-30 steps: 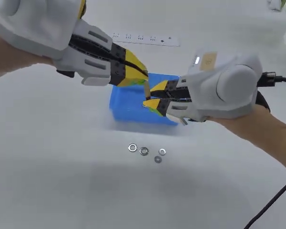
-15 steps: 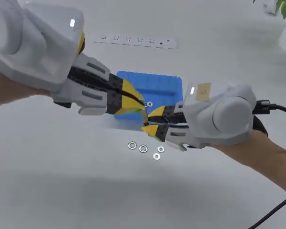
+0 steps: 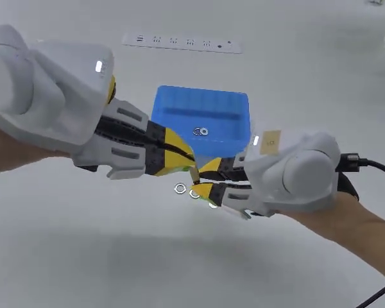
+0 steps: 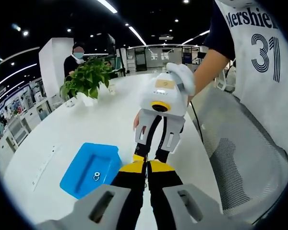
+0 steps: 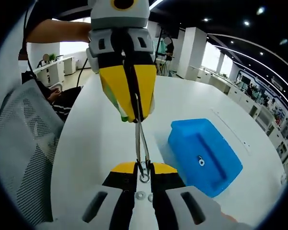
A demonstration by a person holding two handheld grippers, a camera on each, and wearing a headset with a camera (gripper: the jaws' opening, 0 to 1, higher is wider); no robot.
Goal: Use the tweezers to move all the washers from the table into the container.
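blue rectangular container (image 3: pixel 179 106) holds flat washers (image 3: pixel 201 132) | my left gripper (image 3: pixel 191 159) clamps thin metal tweezers (image 5: pixel 140 129) | right gripper (image 3: pixel 200 179) pinches their tips over round washer (image 5: pixel 144 178)

In the head view the tweezers (image 3: pixel 194 174) show as a short sliver in front of the container (image 3: pixel 202 106). Their upper end is buried in the clamped jaws of the left tongs (image 3: pixel 191 160), and their tips sit behind the right tongs (image 3: pixel 197 179). The right tongs also cover some of the washers (image 3: pixel 180 188) on the table (image 3: pixel 83 244) in front of the container, so their number cannot be told. The bright rings (image 3: pixel 201 132) inside the container are too small to tell one from two. In the right gripper view it is unclear whether the tweezers' tips hold the nearest washer (image 5: pixel 144 178), or whether the right tongs press the tweezers.
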